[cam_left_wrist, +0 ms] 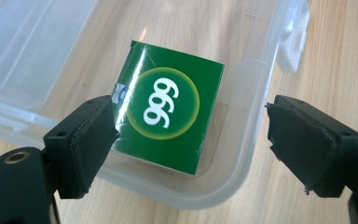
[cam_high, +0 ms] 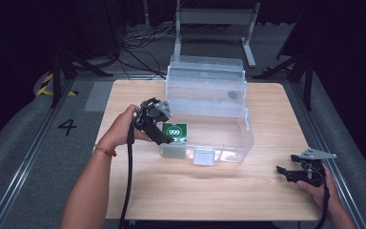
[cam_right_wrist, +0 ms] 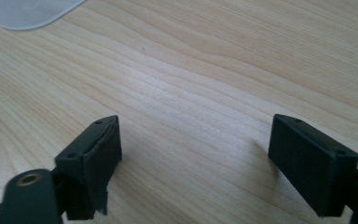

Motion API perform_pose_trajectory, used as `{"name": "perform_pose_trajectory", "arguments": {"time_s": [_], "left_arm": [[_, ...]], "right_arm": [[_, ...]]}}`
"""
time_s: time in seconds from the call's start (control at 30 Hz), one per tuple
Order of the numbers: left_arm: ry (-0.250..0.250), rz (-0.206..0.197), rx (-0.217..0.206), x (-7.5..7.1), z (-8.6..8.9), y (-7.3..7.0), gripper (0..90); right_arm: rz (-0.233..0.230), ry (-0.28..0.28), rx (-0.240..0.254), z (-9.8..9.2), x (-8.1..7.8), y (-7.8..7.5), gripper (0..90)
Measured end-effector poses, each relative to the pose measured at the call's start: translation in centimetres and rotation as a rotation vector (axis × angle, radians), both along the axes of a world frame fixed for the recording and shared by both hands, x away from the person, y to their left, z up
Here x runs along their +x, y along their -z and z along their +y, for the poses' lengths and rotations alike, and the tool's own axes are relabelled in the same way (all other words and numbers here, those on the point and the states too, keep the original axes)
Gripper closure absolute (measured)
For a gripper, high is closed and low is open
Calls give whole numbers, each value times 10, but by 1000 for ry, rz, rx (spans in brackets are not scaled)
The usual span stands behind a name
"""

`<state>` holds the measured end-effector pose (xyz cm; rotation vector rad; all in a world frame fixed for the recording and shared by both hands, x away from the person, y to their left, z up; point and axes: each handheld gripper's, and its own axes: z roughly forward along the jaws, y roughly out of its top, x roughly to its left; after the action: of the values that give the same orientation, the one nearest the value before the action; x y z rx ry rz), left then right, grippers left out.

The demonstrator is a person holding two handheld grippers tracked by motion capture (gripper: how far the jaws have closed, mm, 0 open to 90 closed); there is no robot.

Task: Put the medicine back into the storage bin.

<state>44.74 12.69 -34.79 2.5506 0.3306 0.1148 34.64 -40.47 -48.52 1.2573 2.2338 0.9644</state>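
You had the left gripper [cam_high: 164,133] over the front-left corner of the clear plastic storage box [cam_high: 233,143], jaws spread wide with nothing pinched between them. In the left gripper view the green carton marked 999 [cam_left_wrist: 168,109] lay flat on the box floor, tucked into that corner, printed face up; one jaw hung over its left edge inside the box, the other sat outside the box wall [cam_left_wrist: 242,140] above the wooden table [cam_left_wrist: 345,42]. Couldn't tell whether the near jaw actually touched the carton. The box lid [cam_high: 205,67] stood open at the back. Your right gripper [cam_high: 290,172] rested near the table's front-right corner, well apart from the box, jaws open and empty over bare wood [cam_right_wrist: 205,70]; a corner of clear plastic [cam_right_wrist: 32,11] showed at the top left of the right gripper view
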Motion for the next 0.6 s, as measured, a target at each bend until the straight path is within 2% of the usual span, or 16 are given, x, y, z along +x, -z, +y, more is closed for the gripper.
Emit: {"name": "perform_pose_trajectory", "arguments": {"time_s": [0.13,0.2,0.27,0.3,0.37,0.47,0.5,0.53,0.57,0.6], "left_arm": [[-18,-2,-52,-12,6,4,158],[-8,-12,-50,-18,5,7,170],[14,7,-57,-23,5,11,173],[6,-1,-58,-27,3,14,167],[-19,2,-75,-30,1,17,177],[-34,4,-59,-33,-3,23,161],[-33,5,-64,-34,-3,26,161],[-44,8,-65,-35,-4,29,174],[-44,8,-65,-35,-4,29,170],[-39,3,-63,-34,-5,31,170]], "right_arm": [[-8,18,19,-3,1,-2,230],[-11,25,35,-5,2,-4,236],[-19,26,55,-8,3,-8,237],[-24,31,60,-8,3,-10,241],[-54,34,99,-11,7,-21,261],[-68,23,89,-8,12,-30,261],[-79,12,86,-6,14,-35,262],[-105,-30,91,-2,19,-49,262],[-105,-30,91,-2,19,-49,262],[-118,-49,96,1,23,-57,262]]}}
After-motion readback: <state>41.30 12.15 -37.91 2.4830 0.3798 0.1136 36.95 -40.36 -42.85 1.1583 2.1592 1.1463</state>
